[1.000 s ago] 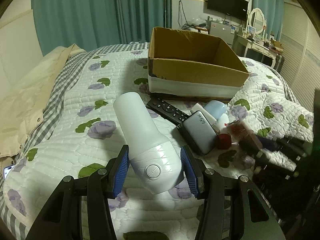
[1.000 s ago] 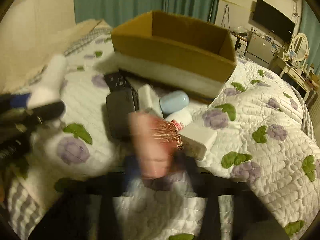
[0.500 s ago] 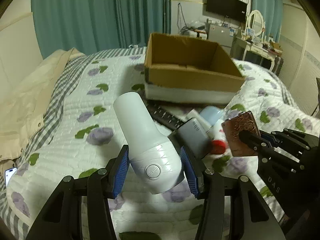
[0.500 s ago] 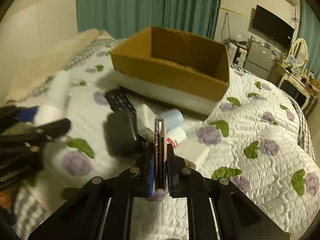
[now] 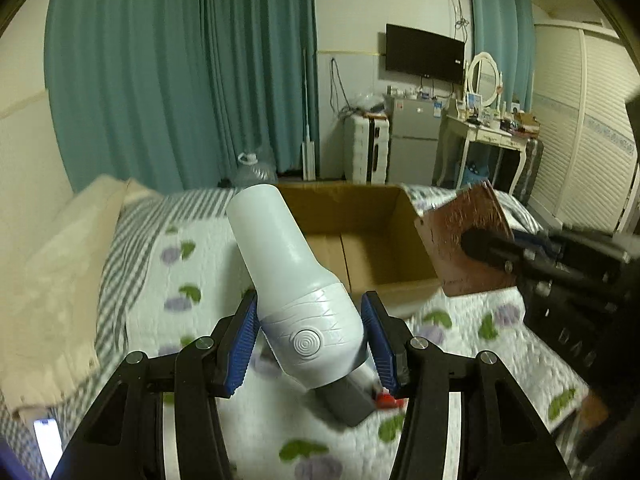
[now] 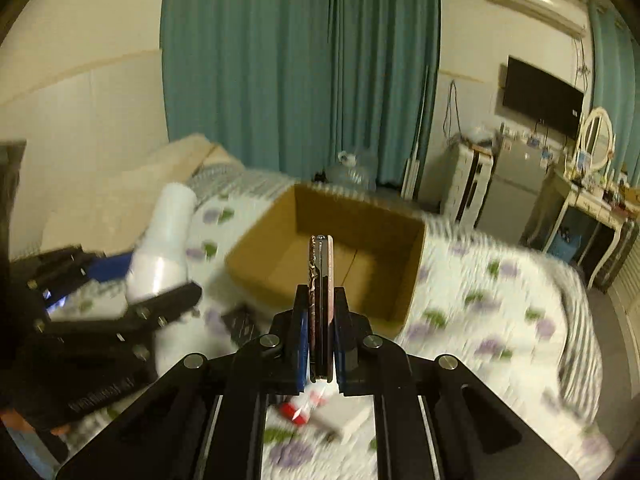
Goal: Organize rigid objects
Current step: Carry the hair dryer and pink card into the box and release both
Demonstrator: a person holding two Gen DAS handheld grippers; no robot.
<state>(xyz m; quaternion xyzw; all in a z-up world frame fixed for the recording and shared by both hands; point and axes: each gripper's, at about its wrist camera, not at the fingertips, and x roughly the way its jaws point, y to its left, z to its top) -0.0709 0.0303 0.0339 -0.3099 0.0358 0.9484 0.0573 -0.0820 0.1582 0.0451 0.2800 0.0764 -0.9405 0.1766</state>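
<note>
My left gripper [image 5: 310,340] is shut on a pale blue-white bottle [image 5: 292,280], which it holds raised above the bed and tilted up to the left. The same bottle [image 6: 166,240] shows at the left of the right wrist view. My right gripper [image 6: 320,344] is shut on a thin flat reddish-brown case [image 6: 320,280], seen edge-on; its patterned face [image 5: 464,236] shows in the left wrist view. An open cardboard box [image 5: 360,240] sits on the quilt beyond both grippers, its inside [image 6: 340,264] bare.
Left on the floral quilt [image 6: 500,300] below are a dark grey block [image 5: 346,404], a red-capped item [image 6: 294,410], a white box [image 6: 352,416] and a dark remote [image 6: 238,320]. A phone [image 5: 48,440] lies at the bed's left edge. Curtains, a TV and a dresser stand behind.
Both grippers have risen well above the bed, carrying the bottle and the flat case, and the box's inside has come into view. The right gripper closed on the case.
</note>
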